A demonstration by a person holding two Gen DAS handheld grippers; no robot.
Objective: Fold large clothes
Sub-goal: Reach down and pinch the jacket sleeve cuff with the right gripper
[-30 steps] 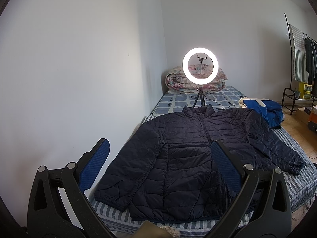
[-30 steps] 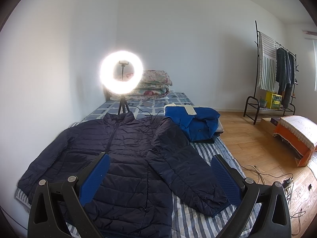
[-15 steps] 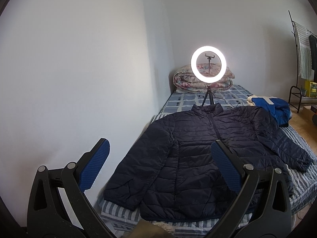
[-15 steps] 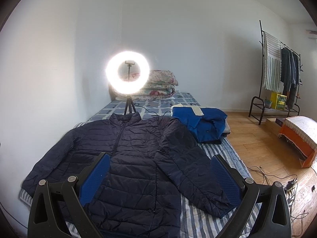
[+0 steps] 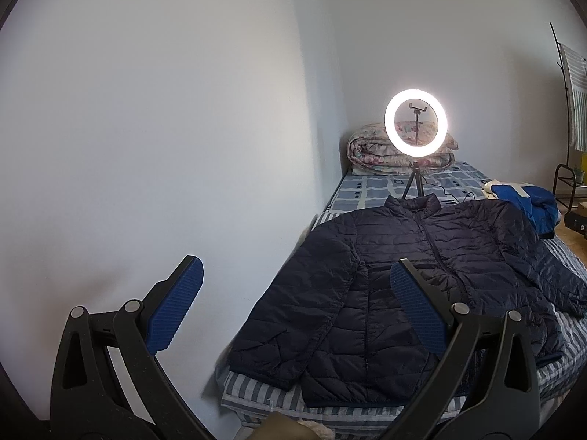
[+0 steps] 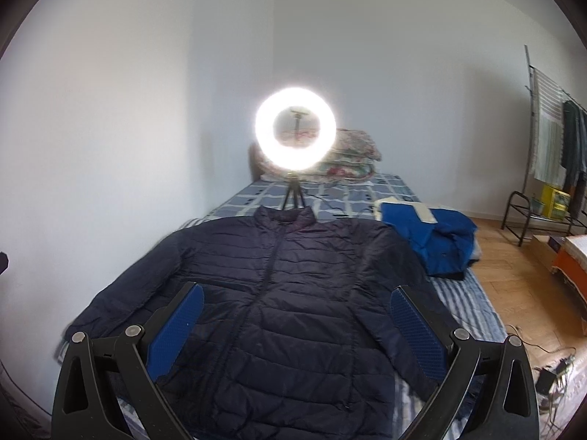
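A dark navy quilted jacket [image 5: 414, 278] [image 6: 290, 293] lies flat and front up on the striped bed [image 5: 256, 390] [image 6: 466, 300], collar toward the far end and both sleeves spread outward. My left gripper [image 5: 293, 304] hangs open above the bed's near left corner, its left pad against the wall background and its right pad over the jacket's middle. Over the jacket's lower half my right gripper [image 6: 297, 324] stands open, holding nothing. Both are clear of the fabric.
A lit ring light on a tripod [image 5: 415, 128] [image 6: 295, 134] stands just behind the collar. Folded floral bedding [image 6: 352, 157] is at the headboard. A folded blue garment [image 6: 433, 236] lies on the bed's right side. A clothes rack [image 6: 550, 154] and cables [image 6: 550, 370] occupy the wooden floor.
Both views have swung left: in the left wrist view the jacket shifts right and the wall fills more of the frame; in the right wrist view the jacket moves to the centre. Both grippers remain open.
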